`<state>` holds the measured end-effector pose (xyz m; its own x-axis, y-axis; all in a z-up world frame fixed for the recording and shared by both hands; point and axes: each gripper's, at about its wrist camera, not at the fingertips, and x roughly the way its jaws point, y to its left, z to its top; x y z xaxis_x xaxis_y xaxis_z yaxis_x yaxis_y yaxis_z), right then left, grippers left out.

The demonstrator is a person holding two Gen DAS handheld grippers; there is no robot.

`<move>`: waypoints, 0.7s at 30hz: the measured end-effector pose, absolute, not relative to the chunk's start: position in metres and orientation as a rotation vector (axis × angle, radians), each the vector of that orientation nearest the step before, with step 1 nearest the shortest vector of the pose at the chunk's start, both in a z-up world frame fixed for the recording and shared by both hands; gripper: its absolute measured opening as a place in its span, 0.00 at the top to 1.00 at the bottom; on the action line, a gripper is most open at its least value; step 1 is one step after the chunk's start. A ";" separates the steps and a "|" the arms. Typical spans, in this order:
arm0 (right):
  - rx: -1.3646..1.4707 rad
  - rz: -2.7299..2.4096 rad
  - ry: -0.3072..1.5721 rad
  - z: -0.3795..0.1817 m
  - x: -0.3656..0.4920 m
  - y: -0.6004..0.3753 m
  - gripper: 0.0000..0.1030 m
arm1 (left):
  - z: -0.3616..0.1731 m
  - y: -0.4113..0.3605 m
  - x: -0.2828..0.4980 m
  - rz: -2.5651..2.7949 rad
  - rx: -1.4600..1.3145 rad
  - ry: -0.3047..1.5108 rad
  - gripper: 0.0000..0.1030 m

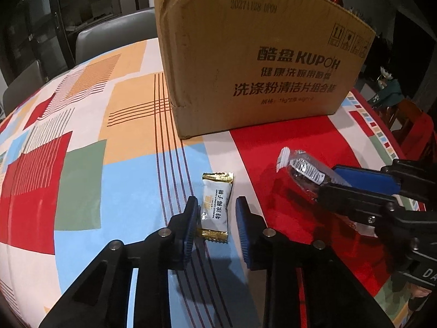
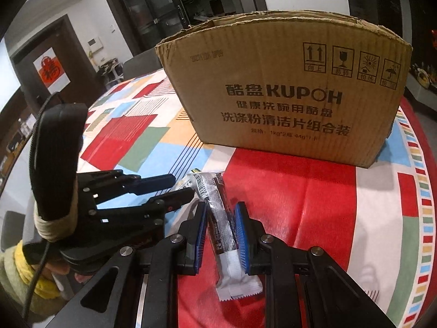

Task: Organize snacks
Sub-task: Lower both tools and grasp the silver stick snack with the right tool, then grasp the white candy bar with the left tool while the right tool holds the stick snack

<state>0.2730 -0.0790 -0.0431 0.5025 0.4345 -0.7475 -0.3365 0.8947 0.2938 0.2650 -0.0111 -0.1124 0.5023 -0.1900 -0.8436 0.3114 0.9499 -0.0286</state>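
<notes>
A white and gold candy wrapper [image 1: 215,207] lies on the patterned tablecloth between the fingers of my left gripper [image 1: 217,205], which is open with a gap on each side. A long clear snack bar packet with a barcode [image 2: 218,213] lies on the red part of the cloth between the blue pads of my right gripper [image 2: 220,209], which stand close against it but look slightly apart. The packet [image 1: 300,168] and right gripper [image 1: 336,183] also show in the left wrist view. The open cardboard box [image 1: 254,60] stands behind; it also shows in the right wrist view [image 2: 286,95].
The left gripper [image 2: 166,188] with a black glove-like handle [image 2: 57,158] lies just left of the right one. The round table's edge [image 2: 420,191] curves at the right. Grey chairs [image 1: 109,32] and a dark cabinet [image 2: 164,5] stand beyond the table.
</notes>
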 end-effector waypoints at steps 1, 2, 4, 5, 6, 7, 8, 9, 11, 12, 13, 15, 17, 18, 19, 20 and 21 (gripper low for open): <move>0.116 0.465 0.934 -0.043 0.273 -0.079 0.79 | -0.114 -0.011 0.266 -0.302 0.133 1.003 0.77; 0.117 0.464 0.933 -0.043 0.274 -0.079 0.79 | -0.114 -0.011 0.266 -0.304 0.130 1.005 0.79; 0.120 0.463 0.931 -0.043 0.274 -0.080 0.79 | -0.114 -0.012 0.265 -0.307 0.130 1.002 0.80; 0.121 0.464 0.930 -0.043 0.273 -0.080 0.79 | -0.113 -0.012 0.264 -0.308 0.132 0.998 0.80; 0.122 0.463 0.928 -0.042 0.273 -0.080 0.79 | -0.112 -0.012 0.263 -0.309 0.131 0.994 0.81; 0.122 0.463 0.926 -0.041 0.273 -0.081 0.79 | -0.110 -0.012 0.262 -0.310 0.127 0.990 0.82; 0.123 0.463 0.924 -0.040 0.272 -0.082 0.79 | -0.107 -0.011 0.260 -0.310 0.119 0.983 0.82; 0.125 0.464 0.922 -0.039 0.271 -0.083 0.79 | -0.104 -0.010 0.258 -0.310 0.112 0.976 0.82; 0.129 0.464 0.914 -0.035 0.269 -0.086 0.79 | -0.095 -0.008 0.253 -0.309 0.092 0.956 0.82; 0.131 0.463 0.908 -0.032 0.268 -0.087 0.79 | -0.091 -0.007 0.252 -0.309 0.083 0.947 0.82; 0.132 0.462 0.901 -0.030 0.267 -0.088 0.79 | -0.086 -0.006 0.250 -0.310 0.073 0.936 0.82; 0.134 0.462 0.884 -0.023 0.265 -0.091 0.79 | -0.073 -0.004 0.245 -0.311 0.054 0.906 0.82; 0.137 0.463 0.867 -0.017 0.264 -0.094 0.79 | -0.059 -0.003 0.242 -0.313 0.044 0.875 0.82; 0.140 0.461 0.854 -0.012 0.263 -0.096 0.79 | -0.053 -0.004 0.241 -0.315 0.041 0.859 0.82; 0.143 0.460 0.843 -0.008 0.262 -0.098 0.79 | -0.045 -0.004 0.238 -0.319 0.039 0.838 0.82; 0.148 0.459 0.832 -0.003 0.261 -0.100 0.79 | -0.038 -0.005 0.238 -0.322 0.038 0.825 0.82; 0.150 0.457 0.819 0.003 0.261 -0.102 0.79 | -0.033 -0.006 0.237 -0.328 0.037 0.813 0.82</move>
<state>0.2607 -0.1025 0.0028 0.5925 0.4482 -0.6693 -0.3344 0.8928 0.3018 0.2370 -0.0060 -0.0329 0.6396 -0.2732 -0.7185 0.3012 0.9490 -0.0929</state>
